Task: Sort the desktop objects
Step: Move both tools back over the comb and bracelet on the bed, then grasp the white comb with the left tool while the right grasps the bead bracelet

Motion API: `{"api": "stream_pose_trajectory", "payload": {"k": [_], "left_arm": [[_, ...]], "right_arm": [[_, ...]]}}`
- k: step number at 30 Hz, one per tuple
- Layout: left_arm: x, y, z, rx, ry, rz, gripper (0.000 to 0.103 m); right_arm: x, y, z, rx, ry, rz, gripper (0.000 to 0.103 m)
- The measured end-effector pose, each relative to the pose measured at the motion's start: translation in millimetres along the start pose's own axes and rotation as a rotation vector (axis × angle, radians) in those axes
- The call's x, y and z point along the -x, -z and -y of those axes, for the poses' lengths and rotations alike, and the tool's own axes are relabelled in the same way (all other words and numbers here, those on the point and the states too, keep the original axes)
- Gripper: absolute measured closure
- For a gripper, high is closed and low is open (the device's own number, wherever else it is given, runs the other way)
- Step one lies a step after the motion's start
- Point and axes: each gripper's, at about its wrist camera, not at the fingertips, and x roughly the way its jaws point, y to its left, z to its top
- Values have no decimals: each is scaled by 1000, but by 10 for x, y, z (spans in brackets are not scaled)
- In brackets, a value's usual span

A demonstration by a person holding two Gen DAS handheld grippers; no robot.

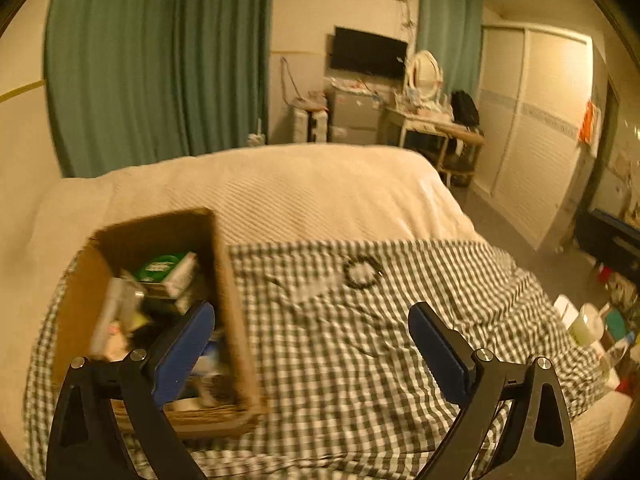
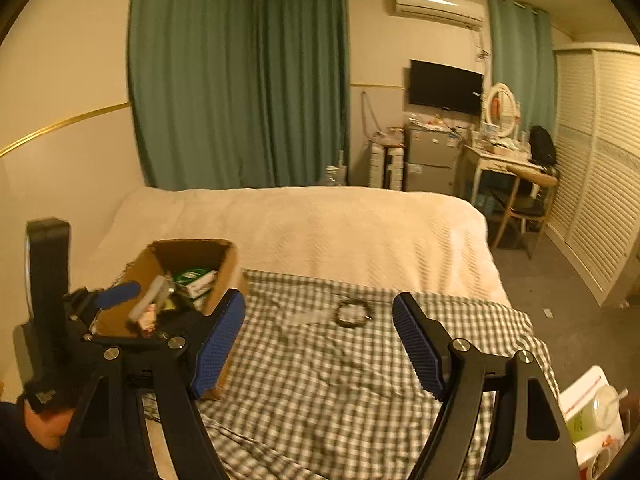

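Cardboard box [image 1: 224, 280] on the checked cloth [image 1: 360, 360] already holds most items; a dark ring [image 1: 362, 273] lies apart to its right. Left gripper [image 1: 312, 344] and right gripper [image 2: 320, 340] both gape wide, empty. Next, I judge, comes reaching for the ring.

Open cardboard box [image 1: 224, 276] holds clutter; dark ring [image 1: 361, 272] lies apart.

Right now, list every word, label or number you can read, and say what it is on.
None reads clearly.
Green and white box in the cardboard box: printing, blurred.
Pale green cup beside the bed: label too small to read.
Air conditioner: no legible marking.
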Motion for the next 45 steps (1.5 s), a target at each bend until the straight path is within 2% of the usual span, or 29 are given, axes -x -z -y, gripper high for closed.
{"api": "stream_pose_trajectory", "payload": {"k": [5, 8, 11, 14, 17, 20, 23, 25, 30, 31, 32, 33, 34, 35, 38, 40, 45], "left_arm": [[-573, 117, 229, -27, -4, -37, 3], [-992, 190, 288, -27, 8, -73, 3], [-1473, 230, 298, -42, -6, -104, 3], [-1901, 266, 224, -41, -25, -139, 3], [-2327, 292, 141, -45, -49, -163, 3], [-2603, 299, 91, -76, -74, -153, 3], [-2860, 312, 32, -97, -83, -166, 3], [-2993, 318, -34, -76, -50, -198, 3], [-3053, 305, -64, -53, -30, -202, 3], [-3047, 317, -68, -52, -23, -199, 3], [-3028, 315, -78, -49, -14, -194, 8], [-3010, 316, -88, -49, 4, -188, 13], [-2977, 318, -77, -61, 19, -182, 22], [-2963, 318, -43, -77, 28, -178, 36], [-2869, 350, 104, -167, 39, -163, 53], [-2815, 388, 165, -210, 41, -162, 59], [-2684, 452, 162, -194, 95, -195, 71]], "right_arm": [[-176, 217, 428, -40, 26, -30, 27], [-469, 384, 660, -78, 20, -65, 27], [-880, 525, 828, -115, 1, -106, 27], [-1331, 658, 932, -142, -15, -149, 33], [-1800, 805, 979, -168, -29, -187, 35], [-2280, 906, 1002, -198, -48, -216, 41], [-2733, 976, 1008, -237, -58, -228, 42], [-3036, 1013, 1001, -267, -75, -241, 43], [-3640, 1050, 901, -265, -63, -275, 55], [-3692, 1059, 889, -268, -55, -277, 66], [-3728, 1054, 880, -268, -52, -275, 81], [-3751, 1051, 866, -262, -54, -275, 87], [-3738, 1053, 858, -258, -49, -272, 89], [-3711, 1060, 851, -256, -45, -270, 90], [-3555, 1098, 837, -240, -26, -270, 90], [-3402, 1151, 884, -231, -4, -254, 90], [-2995, 1237, 1000, -267, 24, -204, 90]]}}
